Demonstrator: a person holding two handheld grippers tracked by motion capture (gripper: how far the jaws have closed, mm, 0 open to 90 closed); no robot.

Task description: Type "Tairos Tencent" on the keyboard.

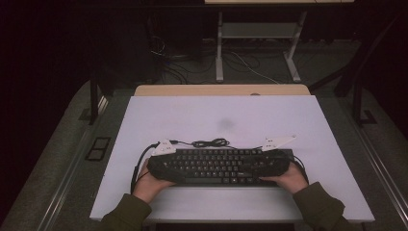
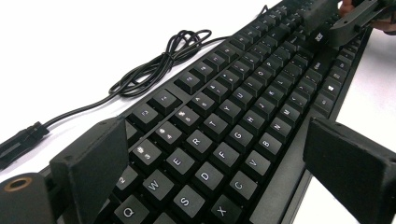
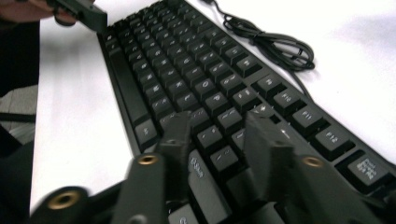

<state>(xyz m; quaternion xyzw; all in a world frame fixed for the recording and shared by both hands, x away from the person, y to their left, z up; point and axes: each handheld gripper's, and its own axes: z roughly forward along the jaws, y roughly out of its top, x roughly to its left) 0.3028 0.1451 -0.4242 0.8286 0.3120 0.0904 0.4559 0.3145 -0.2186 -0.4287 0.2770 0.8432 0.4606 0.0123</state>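
Keyboard: a black keyboard (image 1: 219,166) lies flat near the front edge of the white worktop (image 1: 221,120), between the two hands.
Cord: the keyboard's black cord (image 1: 210,143) sits in a loose bunch just behind the keyboard.
Left gripper: the left gripper (image 2: 215,154) is at the keyboard's left end. Its jaws are wide open, one on each long side of the keyboard, not pressing on it.
Right gripper: the right gripper (image 3: 217,135) is over the keyboard's right end. Its jaws are partly open above the keys and hold nothing.
Hands: the left hand (image 1: 150,184) and the right hand (image 1: 288,180) each hold a gripper.
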